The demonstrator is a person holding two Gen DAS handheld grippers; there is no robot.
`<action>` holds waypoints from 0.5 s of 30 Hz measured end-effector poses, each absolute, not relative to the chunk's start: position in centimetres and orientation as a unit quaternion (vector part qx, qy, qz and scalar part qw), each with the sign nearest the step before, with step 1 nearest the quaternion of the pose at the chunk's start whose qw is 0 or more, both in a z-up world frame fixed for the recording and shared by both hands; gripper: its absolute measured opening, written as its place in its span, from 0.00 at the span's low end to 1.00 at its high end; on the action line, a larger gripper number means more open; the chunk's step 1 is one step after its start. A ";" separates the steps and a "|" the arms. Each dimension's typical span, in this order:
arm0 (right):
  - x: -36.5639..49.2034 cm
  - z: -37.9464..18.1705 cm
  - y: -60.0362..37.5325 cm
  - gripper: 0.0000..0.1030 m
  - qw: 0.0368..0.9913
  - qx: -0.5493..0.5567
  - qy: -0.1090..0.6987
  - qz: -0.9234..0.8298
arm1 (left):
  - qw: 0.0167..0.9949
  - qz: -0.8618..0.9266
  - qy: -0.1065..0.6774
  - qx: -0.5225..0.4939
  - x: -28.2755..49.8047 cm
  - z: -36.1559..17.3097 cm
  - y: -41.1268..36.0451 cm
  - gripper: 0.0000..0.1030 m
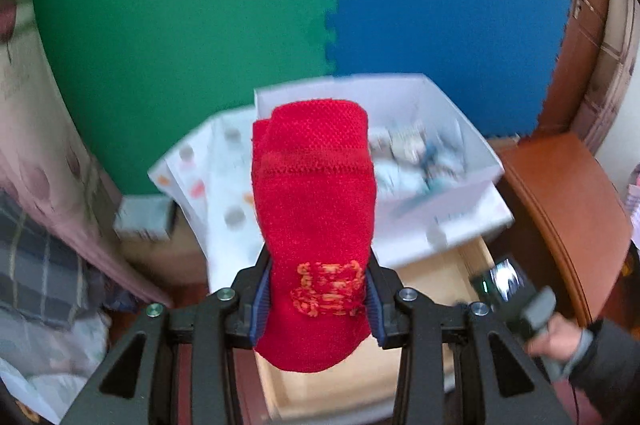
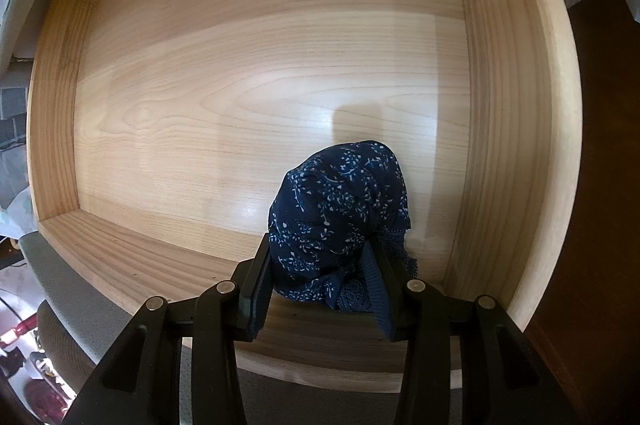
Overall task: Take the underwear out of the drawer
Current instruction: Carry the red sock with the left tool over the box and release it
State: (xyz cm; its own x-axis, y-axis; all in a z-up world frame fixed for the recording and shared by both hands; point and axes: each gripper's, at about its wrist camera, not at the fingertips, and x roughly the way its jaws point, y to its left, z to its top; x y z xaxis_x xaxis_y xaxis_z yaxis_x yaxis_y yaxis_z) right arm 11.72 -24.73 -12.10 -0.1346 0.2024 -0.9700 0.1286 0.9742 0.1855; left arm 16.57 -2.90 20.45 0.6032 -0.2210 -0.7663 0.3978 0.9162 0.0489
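Floor: interlocking foam mats, green (image 1: 180, 25) left, blue (image 1: 452, 17) right. Brown wooden cabinet (image 1: 560, 209) at right. White storage box (image 1: 476, 153) on the mats. Pink patterned bedding (image 1: 44, 129) at left. Soft even light.

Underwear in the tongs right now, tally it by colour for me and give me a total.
Red: 1, the red rolled underwear clamped in the left tongs, above the drawer.
Dark blue with a pale floral print: 1, the blue underwear clamped in the right tongs, down inside the drawer.
Total: 2
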 end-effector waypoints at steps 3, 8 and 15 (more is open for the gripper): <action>11.7 -12.1 -24.7 0.39 0.649 0.106 0.753 0.028 | 0.890 -0.164 0.412 0.108 20.0 21.5 -3.9 0.38; 11.6 -12.1 -24.6 0.39 0.649 0.108 0.752 0.028 | 0.884 -0.145 0.435 0.093 25.5 21.2 -5.7 0.38; 11.6 -12.2 -25.1 0.39 0.650 0.112 0.751 0.031 | 0.867 -0.115 0.475 0.099 30.7 17.6 -7.9 0.39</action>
State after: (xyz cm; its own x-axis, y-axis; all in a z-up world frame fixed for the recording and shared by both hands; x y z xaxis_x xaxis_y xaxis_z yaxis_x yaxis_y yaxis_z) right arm 11.57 -25.10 -12.21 -0.1289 0.2082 -0.9696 0.1275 0.9731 0.1921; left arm 30.70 -7.93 17.59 0.5231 -0.1062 -0.8456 0.2939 0.9538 0.0620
